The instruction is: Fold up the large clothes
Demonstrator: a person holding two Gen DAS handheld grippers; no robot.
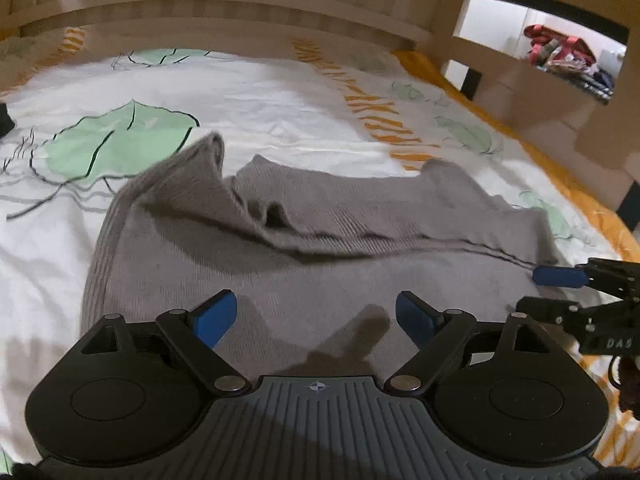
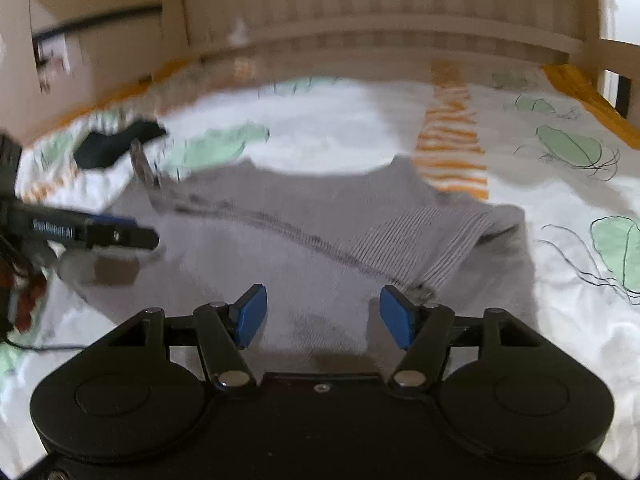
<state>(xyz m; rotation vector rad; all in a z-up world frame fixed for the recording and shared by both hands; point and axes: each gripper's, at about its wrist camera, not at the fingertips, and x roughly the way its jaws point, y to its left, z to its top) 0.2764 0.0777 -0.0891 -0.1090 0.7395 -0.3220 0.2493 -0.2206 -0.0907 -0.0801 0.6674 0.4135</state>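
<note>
Knitwear is lying spread on the bed: a grey sweater [image 1: 304,248] is resting on the leaf-printed bedsheet [image 1: 248,92], directly ahead of and beneath both tools, with its long axis running across the view from the person's left to right. One part is already lying doubled over the body, its seam forming a diagonal ridge, and a sleeve end is sticking up on the left side in the left wrist view. The left hand-held gripper [image 1: 316,320] is hovering over the near portion of the garment with its blue pads spread wide and nothing between them. The right hand-held gripper [image 2: 320,316] is likewise gaping over grey cloth, holding nothing, with the ribbed cuff or hem [image 2: 448,248] lying just ahead and slightly to its right. Each tool is showing at the edge of the other's view, so the two are working close side by side over the near edge. Judging by this layout, the coming fold is depending on the cloth's width: the left tool is nearer the raised sleeve end, the right nearer the ribbed edge, so each is probably going to pinch its own side. A dark item [image 2: 116,144] is sitting on the far left of the bed, well apart from the sweater.
</note>
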